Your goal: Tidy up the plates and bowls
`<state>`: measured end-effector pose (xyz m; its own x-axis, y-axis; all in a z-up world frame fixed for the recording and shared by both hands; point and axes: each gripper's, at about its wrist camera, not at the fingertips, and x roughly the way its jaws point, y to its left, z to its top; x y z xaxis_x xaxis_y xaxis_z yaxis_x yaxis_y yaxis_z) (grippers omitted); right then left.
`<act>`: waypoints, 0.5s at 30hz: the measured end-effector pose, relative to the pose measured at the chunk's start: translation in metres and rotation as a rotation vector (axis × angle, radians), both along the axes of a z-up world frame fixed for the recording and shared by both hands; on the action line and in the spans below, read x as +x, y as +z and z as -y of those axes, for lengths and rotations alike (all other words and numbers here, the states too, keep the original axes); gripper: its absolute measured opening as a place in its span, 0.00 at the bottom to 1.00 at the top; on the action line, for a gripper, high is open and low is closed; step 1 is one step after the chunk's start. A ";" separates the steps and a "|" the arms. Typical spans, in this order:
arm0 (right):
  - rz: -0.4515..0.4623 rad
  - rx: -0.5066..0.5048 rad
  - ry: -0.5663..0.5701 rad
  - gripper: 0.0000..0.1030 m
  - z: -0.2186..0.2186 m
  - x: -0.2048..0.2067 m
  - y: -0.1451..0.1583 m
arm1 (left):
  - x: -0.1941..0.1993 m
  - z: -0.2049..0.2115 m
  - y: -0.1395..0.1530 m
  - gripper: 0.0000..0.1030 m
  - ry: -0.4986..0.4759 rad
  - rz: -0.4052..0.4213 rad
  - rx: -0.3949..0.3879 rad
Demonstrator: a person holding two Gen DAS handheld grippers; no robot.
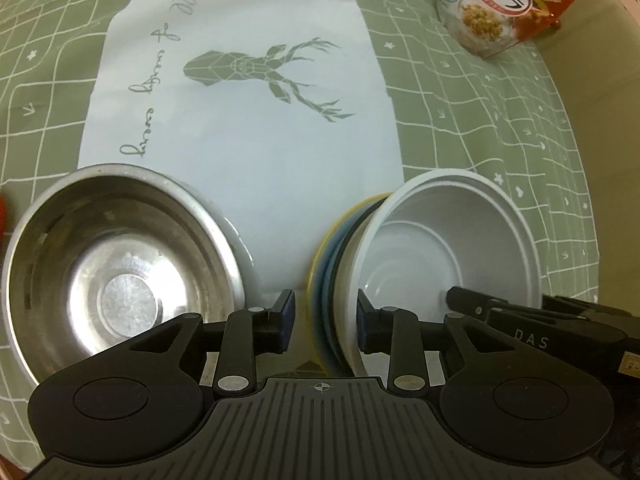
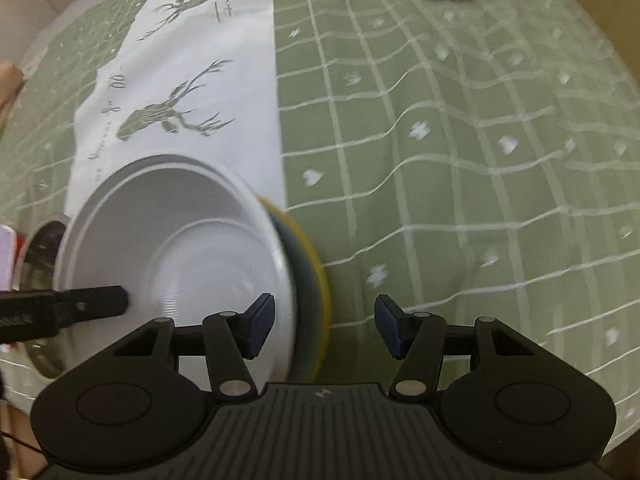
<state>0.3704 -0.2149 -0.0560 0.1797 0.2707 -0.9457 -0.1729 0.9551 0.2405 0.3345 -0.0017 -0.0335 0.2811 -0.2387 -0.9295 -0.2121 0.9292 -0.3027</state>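
Note:
A white bowl [image 1: 448, 248] sits tilted on a stack of a white, a dark, a blue and a yellow plate [image 1: 316, 280]. My left gripper [image 1: 326, 322] straddles the near-left edge of this stack, one finger outside the yellow plate and one inside the white bowl; the jaws look closed on the stack. A steel bowl [image 1: 120, 272] stands to the left. In the right wrist view the white bowl [image 2: 180, 248] and yellow plate [image 2: 316, 280] lie between the open jaws of my right gripper [image 2: 325, 326], which is blurred by motion. The left gripper's finger [image 2: 92, 304] reaches into the bowl.
A green checked tablecloth [image 2: 460, 160] covers the table, with a white deer-print runner [image 1: 248, 120] down the middle. A red Calbee cereal bag [image 1: 504, 4] lies at the far right. A red object [image 1: 3, 216] shows at the left edge.

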 end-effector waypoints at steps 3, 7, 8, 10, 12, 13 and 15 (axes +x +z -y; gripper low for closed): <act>-0.053 0.057 -0.009 0.54 -0.003 0.000 -0.010 | 0.001 -0.001 -0.006 0.35 -0.002 -0.014 0.006; -0.095 0.106 -0.033 0.55 -0.006 -0.001 -0.021 | 0.003 -0.001 -0.016 0.36 0.004 -0.033 -0.019; -0.102 0.124 -0.029 0.55 -0.006 -0.001 -0.022 | 0.003 0.001 -0.018 0.35 0.000 -0.037 -0.020; -0.123 0.147 -0.022 0.56 -0.009 -0.002 -0.025 | 0.004 0.004 -0.023 0.33 -0.011 -0.053 -0.031; -0.127 0.154 -0.021 0.58 -0.011 -0.003 -0.027 | 0.004 0.007 -0.029 0.32 -0.017 -0.067 -0.050; -0.129 0.159 -0.022 0.58 -0.011 -0.003 -0.027 | 0.003 0.008 -0.030 0.32 -0.020 -0.071 -0.054; -0.136 0.171 -0.031 0.59 -0.011 -0.002 -0.029 | 0.002 0.010 -0.033 0.32 -0.025 -0.076 -0.054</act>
